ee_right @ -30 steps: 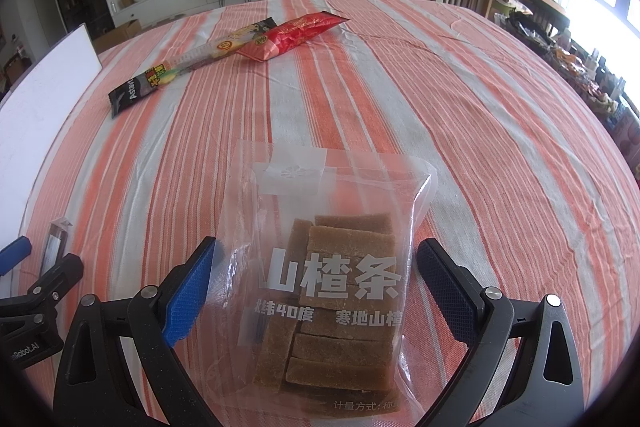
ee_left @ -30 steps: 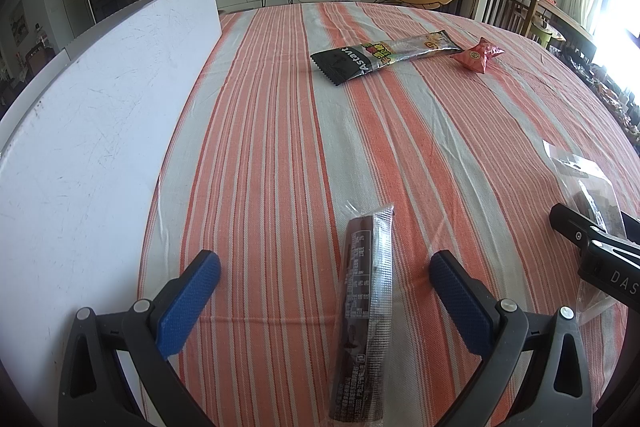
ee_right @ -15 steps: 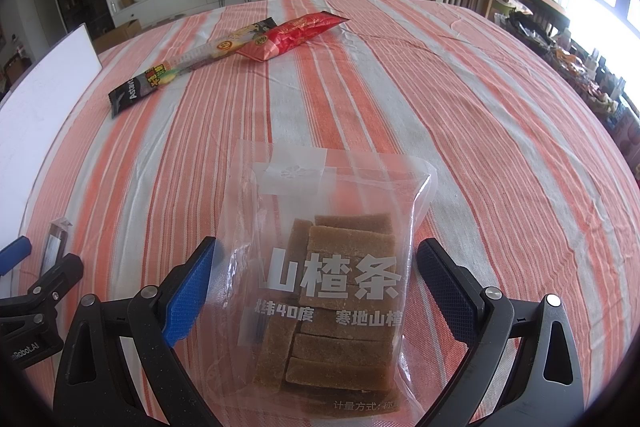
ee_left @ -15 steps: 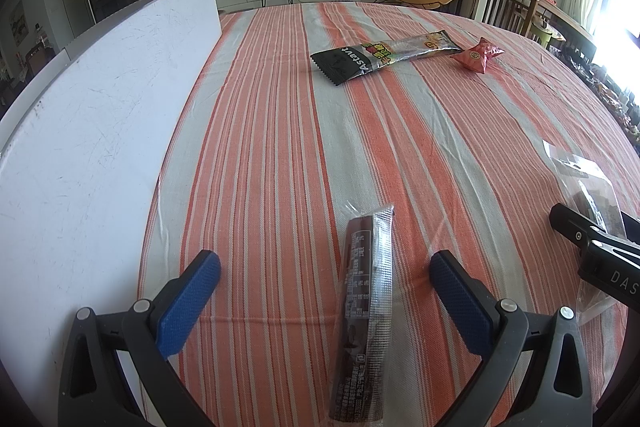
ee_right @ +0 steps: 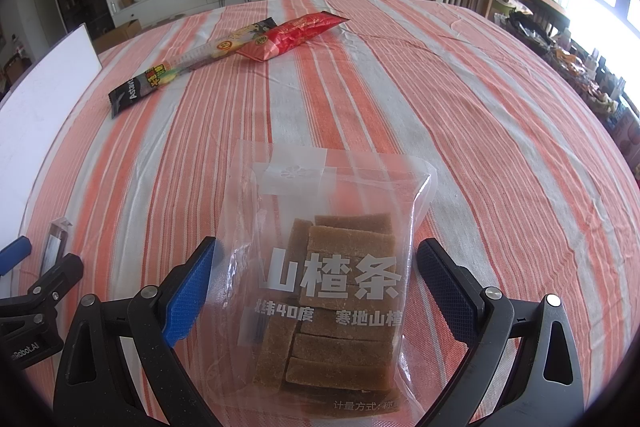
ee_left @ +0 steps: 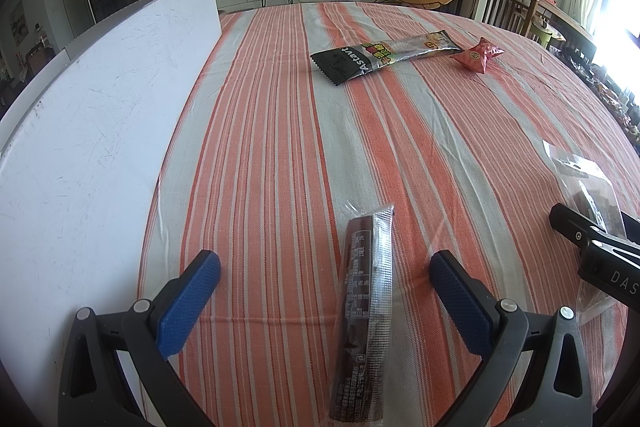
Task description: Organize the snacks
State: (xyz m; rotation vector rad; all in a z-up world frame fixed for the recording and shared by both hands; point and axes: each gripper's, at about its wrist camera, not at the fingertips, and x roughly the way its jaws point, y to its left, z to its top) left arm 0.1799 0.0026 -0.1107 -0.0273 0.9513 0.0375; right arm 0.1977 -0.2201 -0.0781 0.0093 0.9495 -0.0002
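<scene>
Striped worktop [ee_right: 460, 99]: hawthorn bag [ee_right: 328, 267] lower centre, betw. spread right gripper [ee_right: 314, 287]; light, slippery film, grip mid-body. Left gripper [ee_left: 326, 287] spread too.

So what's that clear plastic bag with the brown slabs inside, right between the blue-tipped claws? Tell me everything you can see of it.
The clear plastic bag of flat brown slabs lies flat on the orange-and-white striped tablecloth. It looks thin and crinkly, with large white Chinese lettering across the front and a white label panel near its far, empty end. The slabs are stacked toward the near end. It sits between the open fingers of the right gripper; whether the blue pads touch it is unclear.
</scene>
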